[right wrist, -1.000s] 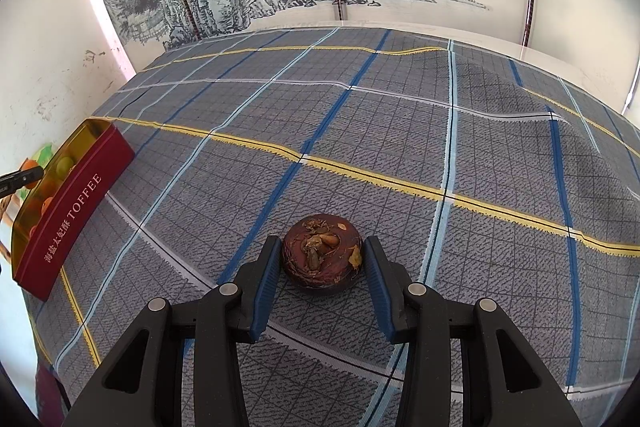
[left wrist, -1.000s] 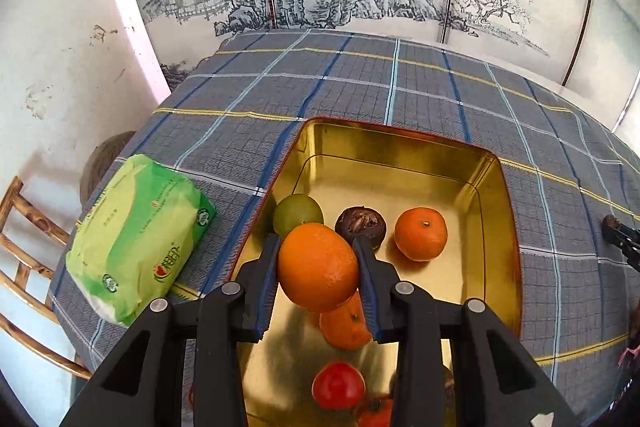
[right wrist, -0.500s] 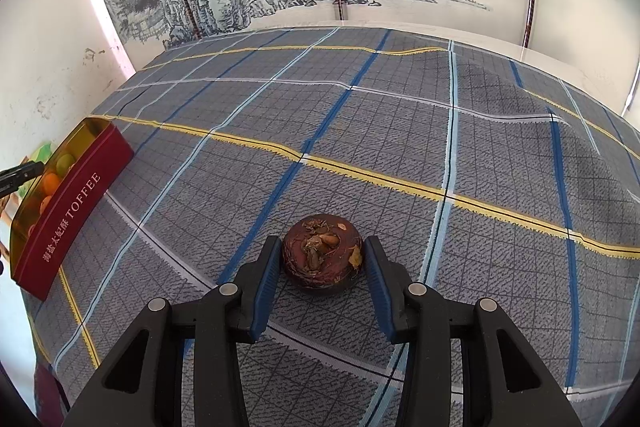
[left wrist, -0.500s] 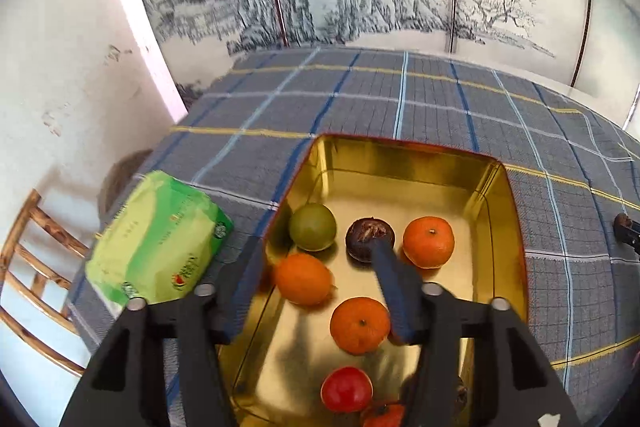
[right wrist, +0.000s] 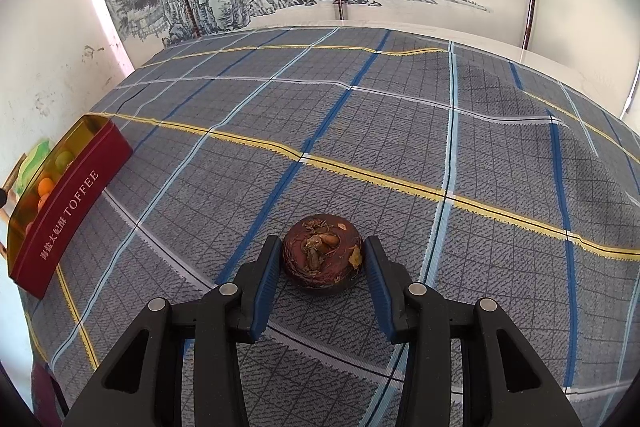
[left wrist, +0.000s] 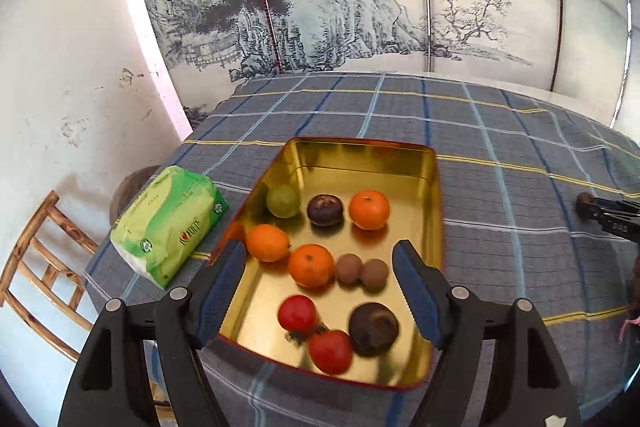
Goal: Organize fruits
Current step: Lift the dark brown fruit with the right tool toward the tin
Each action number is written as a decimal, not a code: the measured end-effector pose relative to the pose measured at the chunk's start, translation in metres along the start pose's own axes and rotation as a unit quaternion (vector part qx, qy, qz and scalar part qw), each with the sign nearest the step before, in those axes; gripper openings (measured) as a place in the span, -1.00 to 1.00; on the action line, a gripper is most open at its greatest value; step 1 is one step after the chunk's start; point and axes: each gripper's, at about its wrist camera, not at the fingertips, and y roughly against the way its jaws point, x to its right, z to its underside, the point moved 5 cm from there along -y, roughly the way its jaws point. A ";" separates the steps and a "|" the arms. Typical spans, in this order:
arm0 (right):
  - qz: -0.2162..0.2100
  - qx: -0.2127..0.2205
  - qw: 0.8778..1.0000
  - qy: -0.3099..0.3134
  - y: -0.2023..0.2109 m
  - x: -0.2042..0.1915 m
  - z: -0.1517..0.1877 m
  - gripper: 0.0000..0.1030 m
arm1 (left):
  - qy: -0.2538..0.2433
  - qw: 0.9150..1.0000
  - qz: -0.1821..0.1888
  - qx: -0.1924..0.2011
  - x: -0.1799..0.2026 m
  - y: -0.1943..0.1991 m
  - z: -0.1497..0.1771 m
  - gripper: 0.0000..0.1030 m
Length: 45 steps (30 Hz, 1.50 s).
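Note:
A gold tin with red outer walls (left wrist: 434, 187) holds several fruits: oranges (left wrist: 369, 209), a green fruit (left wrist: 283, 201), dark mangosteens (left wrist: 373, 323), red tomatoes (left wrist: 331, 351) and two small brown fruits (left wrist: 349, 268). My left gripper (left wrist: 320, 267) is open and empty, raised above the tin's near half. In the right wrist view a dark mangosteen (right wrist: 322, 259) sits on the plaid cloth between my right gripper's (right wrist: 322, 267) open fingers, with small gaps either side. The tin (right wrist: 68, 203) shows far left there.
A green tissue pack (left wrist: 168, 223) lies left of the tin near the table edge. A wooden chair (left wrist: 36, 267) stands beyond that edge. A painted screen stands behind the table. The right gripper's tip (left wrist: 608, 215) shows at the right of the left wrist view.
My left gripper let go of the orange, which now lies in the tin's left side, then opened wide and pulled back and up. The right gripper and mangosteen have not moved.

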 end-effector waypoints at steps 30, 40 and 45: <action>0.044 -0.008 0.998 0.037 -0.001 -0.008 0.002 -0.16 | 0.008 1.000 -0.010 0.011 -0.012 0.036 0.030 0.76; 0.045 -0.008 0.998 0.039 -0.002 -0.009 0.002 -0.16 | 0.023 1.000 -0.011 0.001 -0.024 0.030 0.041 0.76; 0.047 -0.008 0.998 0.041 -0.002 -0.009 0.002 -0.15 | 0.031 0.999 -0.010 -0.004 -0.028 0.026 0.048 0.76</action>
